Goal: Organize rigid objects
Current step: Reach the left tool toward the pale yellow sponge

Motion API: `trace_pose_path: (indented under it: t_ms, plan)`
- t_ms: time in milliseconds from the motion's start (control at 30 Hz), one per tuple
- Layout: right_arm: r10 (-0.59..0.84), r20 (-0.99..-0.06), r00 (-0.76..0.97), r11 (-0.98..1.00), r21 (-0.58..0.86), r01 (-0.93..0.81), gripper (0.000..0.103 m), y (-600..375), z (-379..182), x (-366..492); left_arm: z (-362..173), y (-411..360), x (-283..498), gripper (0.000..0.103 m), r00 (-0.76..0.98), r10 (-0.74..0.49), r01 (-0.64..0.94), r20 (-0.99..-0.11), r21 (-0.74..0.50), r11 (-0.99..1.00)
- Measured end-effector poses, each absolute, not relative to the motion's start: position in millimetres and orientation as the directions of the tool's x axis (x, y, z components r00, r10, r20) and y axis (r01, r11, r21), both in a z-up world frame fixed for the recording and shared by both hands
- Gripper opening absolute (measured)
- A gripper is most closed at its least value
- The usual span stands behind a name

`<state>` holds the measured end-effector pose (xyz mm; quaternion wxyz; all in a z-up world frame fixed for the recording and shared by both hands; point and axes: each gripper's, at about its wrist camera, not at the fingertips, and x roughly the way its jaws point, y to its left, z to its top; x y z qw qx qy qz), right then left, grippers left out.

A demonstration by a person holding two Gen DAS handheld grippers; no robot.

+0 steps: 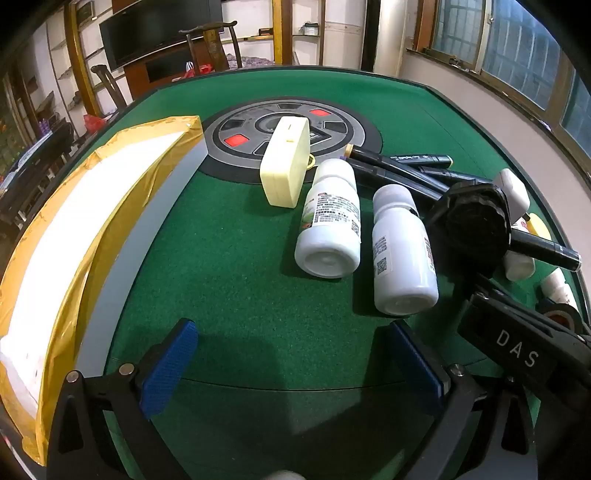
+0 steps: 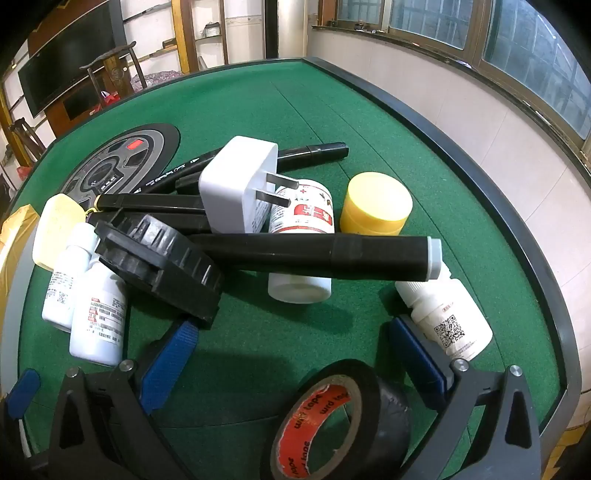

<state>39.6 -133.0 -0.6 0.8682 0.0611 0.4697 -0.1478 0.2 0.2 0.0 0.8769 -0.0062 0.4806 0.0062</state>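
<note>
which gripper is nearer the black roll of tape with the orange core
Right. The right gripper is open with the black roll of tape with the orange core just below its fingers. The left gripper sits further left; the tape lies off to its right.

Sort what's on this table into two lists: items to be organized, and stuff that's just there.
To organize: white pill bottles, black markers, white plug adapter, yellow-lidded jar, black tape roll, cream case, black ridged disc; likely into the taped box.

Just there: table's centre control panel, chairs, TV.
</note>
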Motion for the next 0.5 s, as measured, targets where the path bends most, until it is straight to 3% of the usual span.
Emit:
trace_pose_path:
  t_ms: [500]
  plan:
    - [-0.203, -0.832, 0.517, 0.948, -0.035, 0.316, 0.103, -133.0, -0.6, 39.4, -1.9, 4.0, 8.1, 0.103, 0.54, -0.036, 0.054, -0.841, -0.007, 0.999]
